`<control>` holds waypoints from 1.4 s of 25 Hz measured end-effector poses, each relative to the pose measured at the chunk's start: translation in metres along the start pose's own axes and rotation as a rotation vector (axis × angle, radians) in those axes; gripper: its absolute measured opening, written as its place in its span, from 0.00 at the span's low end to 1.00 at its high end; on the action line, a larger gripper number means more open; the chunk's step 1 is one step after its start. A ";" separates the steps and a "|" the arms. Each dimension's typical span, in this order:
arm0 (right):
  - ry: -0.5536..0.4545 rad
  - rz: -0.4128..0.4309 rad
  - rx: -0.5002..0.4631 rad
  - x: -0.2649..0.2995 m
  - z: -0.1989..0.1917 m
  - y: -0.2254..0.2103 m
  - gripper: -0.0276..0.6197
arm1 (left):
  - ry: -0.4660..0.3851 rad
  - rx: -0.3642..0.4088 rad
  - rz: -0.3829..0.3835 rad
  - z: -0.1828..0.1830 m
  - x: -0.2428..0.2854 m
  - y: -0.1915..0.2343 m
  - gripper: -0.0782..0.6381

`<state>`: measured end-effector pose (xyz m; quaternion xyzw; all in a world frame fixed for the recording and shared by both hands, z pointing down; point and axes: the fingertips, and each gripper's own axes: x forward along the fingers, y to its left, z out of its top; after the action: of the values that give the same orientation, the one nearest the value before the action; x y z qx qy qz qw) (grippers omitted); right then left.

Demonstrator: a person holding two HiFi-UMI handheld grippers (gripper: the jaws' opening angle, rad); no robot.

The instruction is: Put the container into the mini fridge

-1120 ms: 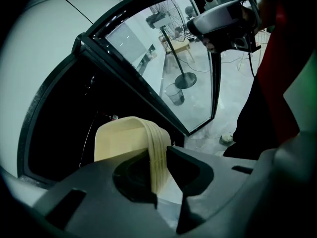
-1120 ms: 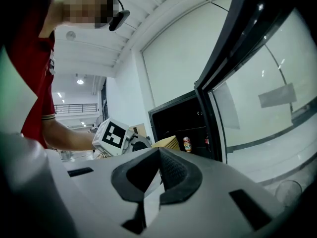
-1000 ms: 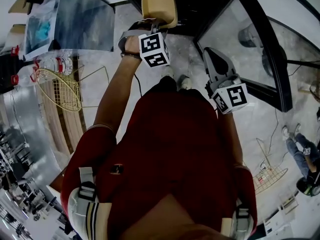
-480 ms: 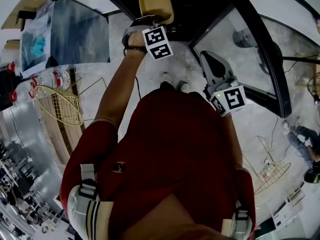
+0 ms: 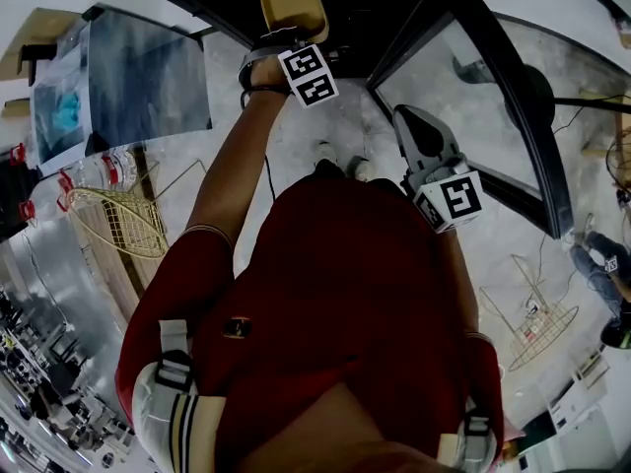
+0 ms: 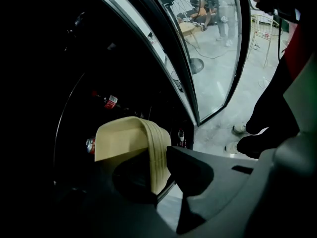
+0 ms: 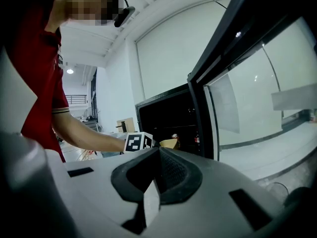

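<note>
The container point(image 5: 293, 8) is a tan, rounded-square tub, and my left gripper point(image 5: 286, 41) is shut on its rim. It is held out at the dark opening of the black mini fridge point(image 5: 394, 8). In the left gripper view the container point(image 6: 126, 140) stands on edge between the jaws, in front of the fridge's interior, where a bottle point(image 6: 110, 101) and a can show. My right gripper point(image 5: 419, 131) hangs lower, by the open glass door point(image 5: 493, 97); its jaws meet with nothing between them point(image 7: 157, 175). From there the container point(image 7: 169, 143) is seen at the fridge mouth.
The open glass door point(image 6: 213, 58) swings out on the right of the fridge opening. A wire basket point(image 5: 118, 210) and water bottles point(image 5: 104, 161) stand on the left. Another person point(image 5: 603, 274) and a second wire basket point(image 5: 542, 325) are on the floor at the right.
My left gripper has carried the container further forward, toward the fridge opening. The right gripper has stayed near the door, with little movement.
</note>
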<state>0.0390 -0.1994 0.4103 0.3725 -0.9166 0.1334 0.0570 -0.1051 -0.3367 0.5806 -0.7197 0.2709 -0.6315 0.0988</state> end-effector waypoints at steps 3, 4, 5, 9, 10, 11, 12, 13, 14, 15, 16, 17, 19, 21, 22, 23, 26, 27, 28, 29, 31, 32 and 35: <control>0.012 -0.008 0.003 -0.001 -0.002 -0.003 0.04 | 0.003 -0.004 0.002 0.001 0.009 0.003 0.22; 0.018 -0.010 0.004 -0.001 -0.003 -0.004 0.04 | 0.004 -0.005 0.004 0.002 0.012 0.005 0.22; 0.023 -0.011 0.004 -0.001 -0.003 -0.005 0.04 | 0.007 -0.006 0.005 0.002 0.016 0.007 0.22; 0.036 -0.022 0.010 -0.002 -0.005 -0.009 0.04 | 0.027 -0.010 0.006 -0.003 0.027 0.013 0.22; 0.039 -0.025 0.011 -0.003 -0.006 -0.010 0.04 | 0.032 -0.010 0.005 -0.005 0.030 0.013 0.22; 0.042 -0.029 0.013 -0.004 -0.007 -0.011 0.04 | 0.037 -0.011 0.005 -0.006 0.033 0.014 0.22; 0.046 -0.034 0.015 -0.004 -0.008 -0.012 0.04 | 0.041 -0.012 0.005 -0.007 0.035 0.015 0.22; 0.049 -0.038 0.017 -0.005 -0.009 -0.014 0.04 | 0.045 -0.013 0.005 -0.008 0.038 0.016 0.22; 0.052 -0.042 0.020 -0.006 -0.010 -0.015 0.04 | 0.050 -0.015 0.004 -0.009 0.040 0.017 0.22; 0.055 -0.046 0.021 -0.007 -0.011 -0.015 0.04 | 0.055 -0.016 0.004 -0.010 0.042 0.017 0.22; 0.056 -0.049 0.022 -0.007 -0.012 -0.016 0.04 | 0.060 -0.017 0.002 -0.012 0.044 0.018 0.22; 0.057 -0.051 0.023 -0.008 -0.012 -0.016 0.04 | 0.066 -0.018 -0.001 -0.013 0.046 0.018 0.22; 0.061 -0.055 0.025 -0.007 -0.013 -0.016 0.04 | 0.075 -0.017 -0.005 -0.016 0.050 0.019 0.22; 0.066 -0.058 0.026 -0.006 -0.014 -0.016 0.04 | 0.078 -0.017 -0.003 -0.017 0.053 0.021 0.22; 0.069 -0.060 0.026 -0.006 -0.014 -0.017 0.04 | 0.079 -0.018 -0.001 -0.017 0.055 0.023 0.22; 0.073 -0.061 0.026 -0.006 -0.015 -0.018 0.04 | 0.080 -0.021 0.002 -0.017 0.056 0.024 0.22; 0.079 -0.066 0.026 -0.006 -0.016 -0.019 0.04 | 0.083 -0.024 0.009 -0.016 0.060 0.029 0.22; 0.079 -0.067 0.026 -0.006 -0.016 -0.019 0.04 | 0.084 -0.025 0.010 -0.016 0.061 0.030 0.22; 0.079 -0.069 0.026 -0.007 -0.016 -0.020 0.04 | 0.085 -0.025 0.012 -0.016 0.062 0.031 0.22; 0.079 -0.070 0.027 -0.006 -0.016 -0.021 0.04 | 0.086 -0.027 0.013 -0.016 0.063 0.033 0.22; 0.080 -0.074 0.027 -0.006 -0.016 -0.022 0.04 | 0.084 -0.028 0.017 -0.016 0.064 0.035 0.22; 0.080 -0.075 0.028 -0.006 -0.016 -0.022 0.04 | 0.081 -0.029 0.018 -0.016 0.064 0.036 0.22; 0.081 -0.074 0.030 -0.006 -0.017 -0.023 0.04 | 0.059 -0.037 0.019 -0.014 0.063 0.035 0.23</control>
<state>0.0592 -0.2060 0.4300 0.4013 -0.8970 0.1599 0.0932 -0.1241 -0.3959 0.6200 -0.6997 0.2921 -0.6466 0.0834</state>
